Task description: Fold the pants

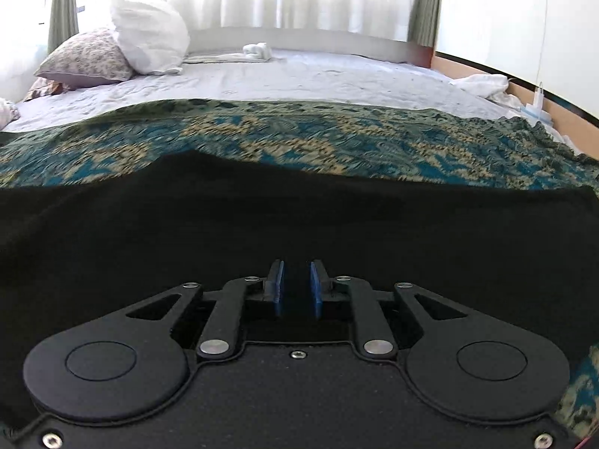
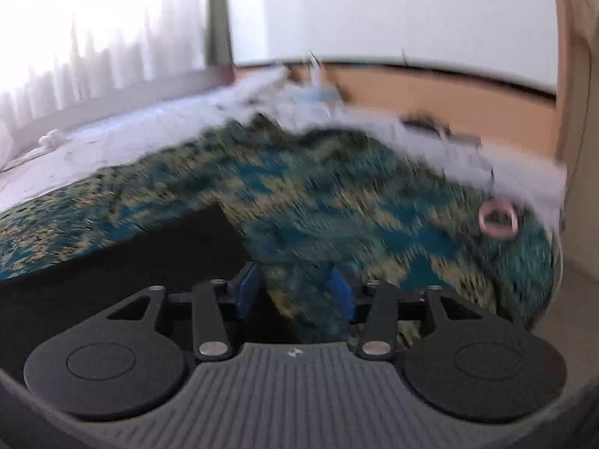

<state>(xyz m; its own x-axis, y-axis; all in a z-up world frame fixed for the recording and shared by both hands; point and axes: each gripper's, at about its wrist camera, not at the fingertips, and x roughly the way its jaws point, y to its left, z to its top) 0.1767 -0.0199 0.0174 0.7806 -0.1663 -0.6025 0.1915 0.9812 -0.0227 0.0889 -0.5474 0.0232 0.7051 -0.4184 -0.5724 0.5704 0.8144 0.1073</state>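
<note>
The black pants (image 1: 284, 220) lie spread on a teal and tan patterned blanket (image 1: 299, 138) on the bed. My left gripper (image 1: 297, 288) is low over the black fabric, its blue pads a narrow gap apart with dark cloth between them. In the right wrist view the pants (image 2: 123, 262) show at lower left, with their edge running toward the gripper. My right gripper (image 2: 295, 292) is open, its blue pads wide apart over the blanket (image 2: 337, 202) beside the pants' edge. This view is blurred by motion.
A white sheet (image 1: 299, 78) covers the bed beyond the blanket. A patterned pillow (image 1: 86, 60) and a white pillow (image 1: 149, 37) lie at far left. A small white bundle (image 1: 256, 50) sits at the far edge. A pink ring (image 2: 498, 219) lies on the blanket at right.
</note>
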